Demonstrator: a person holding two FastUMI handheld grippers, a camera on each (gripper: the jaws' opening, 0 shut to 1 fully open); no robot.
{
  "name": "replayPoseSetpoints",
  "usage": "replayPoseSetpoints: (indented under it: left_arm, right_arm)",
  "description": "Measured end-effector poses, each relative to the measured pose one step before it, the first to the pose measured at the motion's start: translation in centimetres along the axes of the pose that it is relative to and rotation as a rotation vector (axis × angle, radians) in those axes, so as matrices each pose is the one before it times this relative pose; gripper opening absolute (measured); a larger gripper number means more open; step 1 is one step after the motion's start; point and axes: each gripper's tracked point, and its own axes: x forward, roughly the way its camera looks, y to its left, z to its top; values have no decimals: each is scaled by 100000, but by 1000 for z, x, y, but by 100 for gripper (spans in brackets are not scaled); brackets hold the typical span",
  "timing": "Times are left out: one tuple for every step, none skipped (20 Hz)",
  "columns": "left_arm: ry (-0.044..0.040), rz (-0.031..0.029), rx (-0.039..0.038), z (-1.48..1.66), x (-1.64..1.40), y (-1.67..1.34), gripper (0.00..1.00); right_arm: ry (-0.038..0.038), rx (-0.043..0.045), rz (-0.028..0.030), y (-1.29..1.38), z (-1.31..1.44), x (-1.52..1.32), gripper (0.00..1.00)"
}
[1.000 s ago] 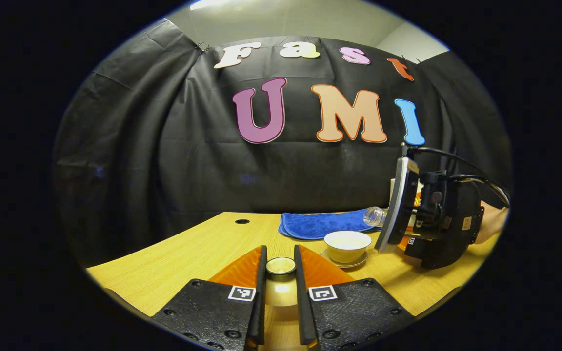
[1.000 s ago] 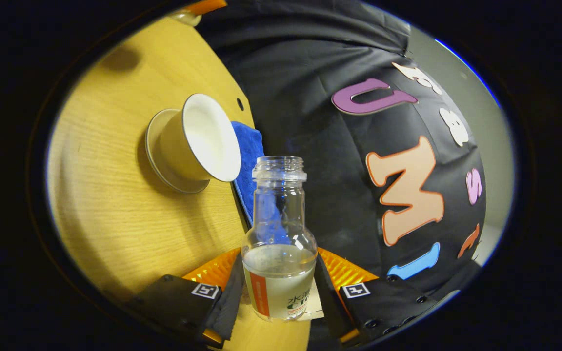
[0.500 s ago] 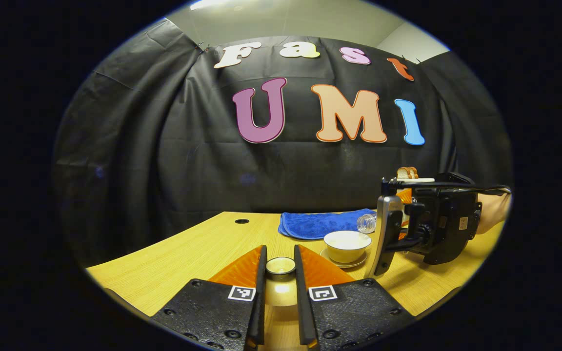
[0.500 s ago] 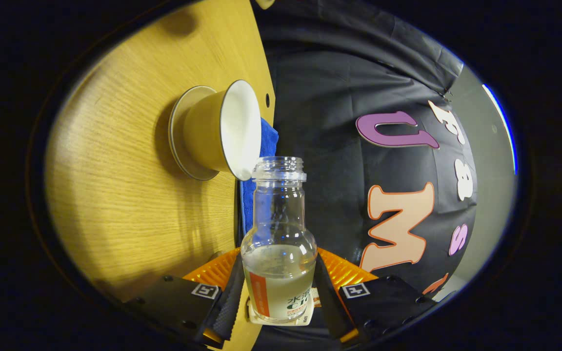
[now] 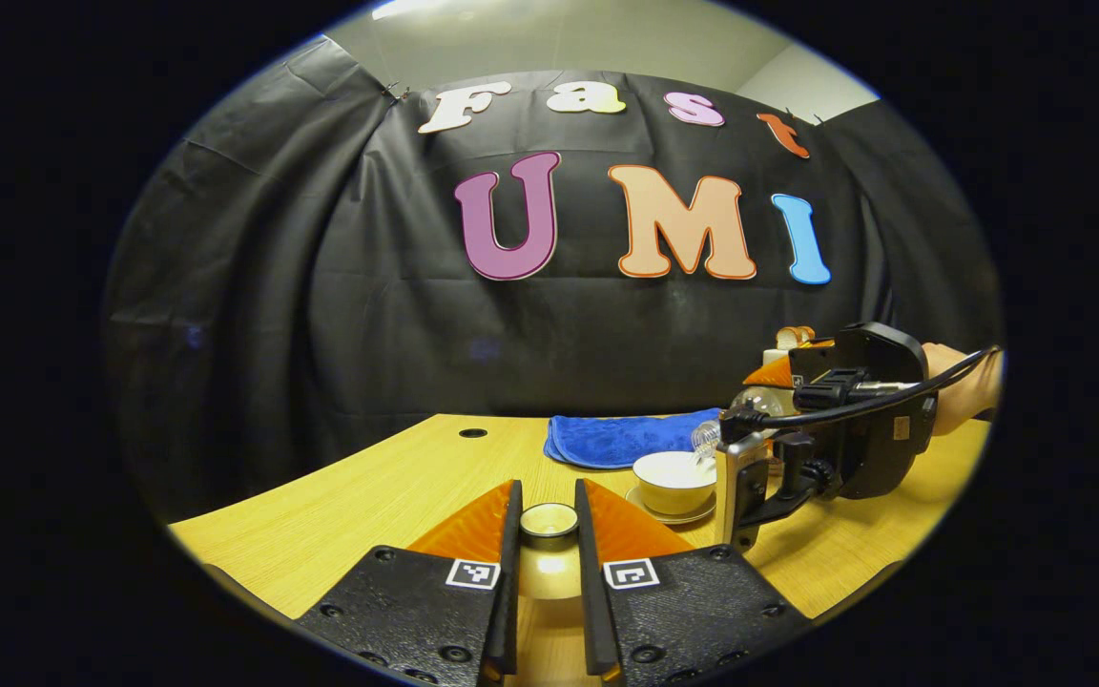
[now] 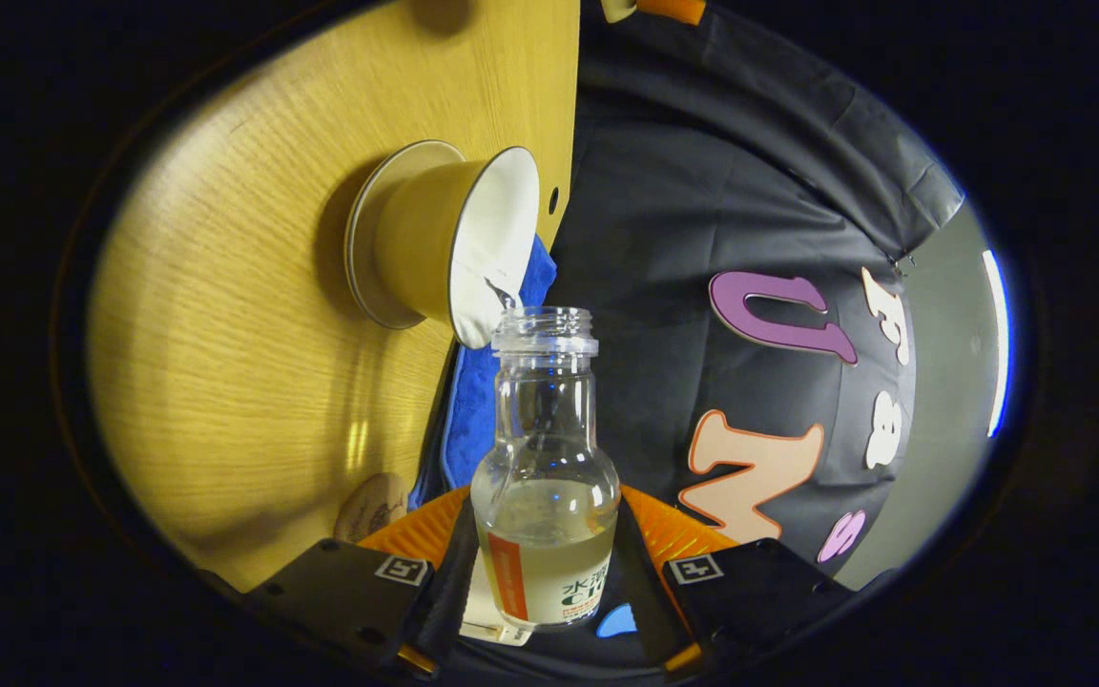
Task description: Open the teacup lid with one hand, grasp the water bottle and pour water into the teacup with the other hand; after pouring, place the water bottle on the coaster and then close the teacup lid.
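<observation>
On the wooden surface (image 5: 397, 477) the teacup (image 5: 673, 480) sits on its saucer (image 5: 666, 515), lid off. My right gripper (image 6: 538, 572) is clamped around the water bottle (image 6: 546, 477), tipped so its mouth meets the cup rim, water starting to fall. I should roll slowly, keeping the mouth over the bowl. My left gripper (image 5: 547, 544) pinches the lid (image 5: 549, 521), low and aside.

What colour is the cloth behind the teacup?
Blue; the cloth shows best in the left gripper view, behind the teacup.
</observation>
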Motion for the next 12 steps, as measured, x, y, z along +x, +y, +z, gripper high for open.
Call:
replayPoseSetpoints:
  left_arm:
    - [35, -4, 19, 5, -27, -1, 25]
    - [-20, -10, -5, 2, -5, -3, 25]
    - [-22, -14, -3, -13, 24, -7, 25]
    - [33, -13, -1, -14, -10, 19, 25]
    - [-17, 3, -29, 49, 18, -8, 25]
    - [28, 0, 18, -53, -11, 10, 25]
    - [-16, 8, -25, 37, 6, 5, 25]
    - [24, -19, 12, -18, -3, -7, 25]
    - [-3, -64, -5, 35, -23, -14, 25]
    - [-19, -7, -7, -39, 24, 16, 25]
    - [82, -8, 6, 8, 5, -9, 25]
    - [-62, -21, -8, 12, -15, 9, 25]
  right_arm:
    - [-310, -861, -160, -115, 181, -77, 75]
    - [-320, -1247, -368, -178, 74, 95, 75]
    - [-278, -1324, -264, -275, 178, -19, 75]
    - [-552, -1367, -31, -283, 40, 139, 75]
    - [-463, -1760, -471, -353, 107, 77, 75]
    - [-412, -1759, -141, -422, -49, 244, 75]
    - [-234, -1752, -43, -236, -33, 128, 75]
    - [-116, -1686, 11, -101, -41, -20, 76]
    - [-268, -1560, -112, -234, -53, 0, 76]
    - [-313, -1535, -280, -99, -28, -16, 76]
    - [-174, -1521, -140, -167, -60, 60, 75]
    - [-195, -1751, -149, -190, -81, 34, 75]
